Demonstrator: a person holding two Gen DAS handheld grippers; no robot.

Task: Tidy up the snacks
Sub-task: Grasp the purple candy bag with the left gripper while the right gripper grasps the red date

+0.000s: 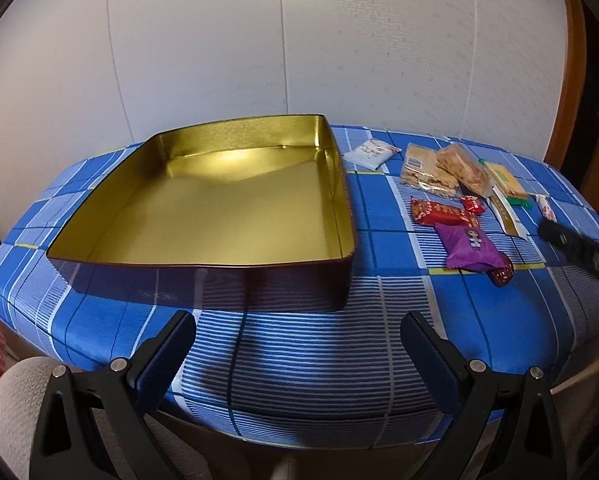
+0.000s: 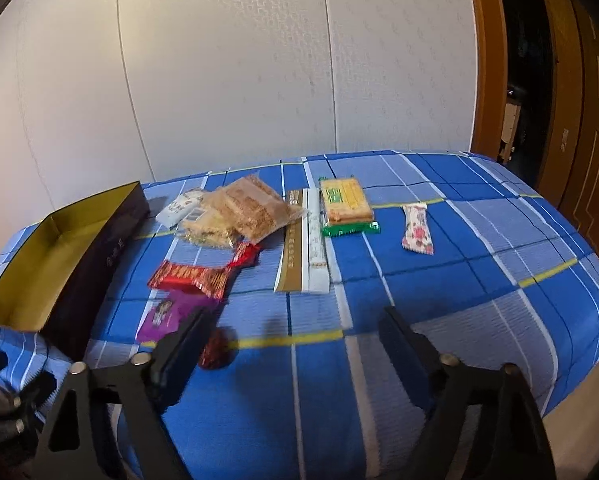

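An open gold-lined tin (image 1: 219,208) with dark walls sits on the blue checked cloth, just beyond my open, empty left gripper (image 1: 299,340). Right of it lie loose snacks: a white packet (image 1: 371,152), clear-wrapped biscuits (image 1: 439,172), a red bar (image 1: 439,212) and a purple packet (image 1: 469,250). My right gripper (image 2: 295,340) hangs open over the cloth with its left finger in front of the purple packet (image 2: 167,312). A small dark red candy (image 2: 217,348) lies just inside that finger, not pinched. Farther off are long sachets (image 2: 303,248), a yellow-green cracker pack (image 2: 345,204) and a floral candy (image 2: 417,230).
A pale panelled wall runs close behind the table. A wooden door frame (image 2: 571,160) stands at the right. The cloth (image 2: 479,280) drops over the rounded table edge on the near side and the right. A beige cushion (image 1: 19,400) sits low on the left.
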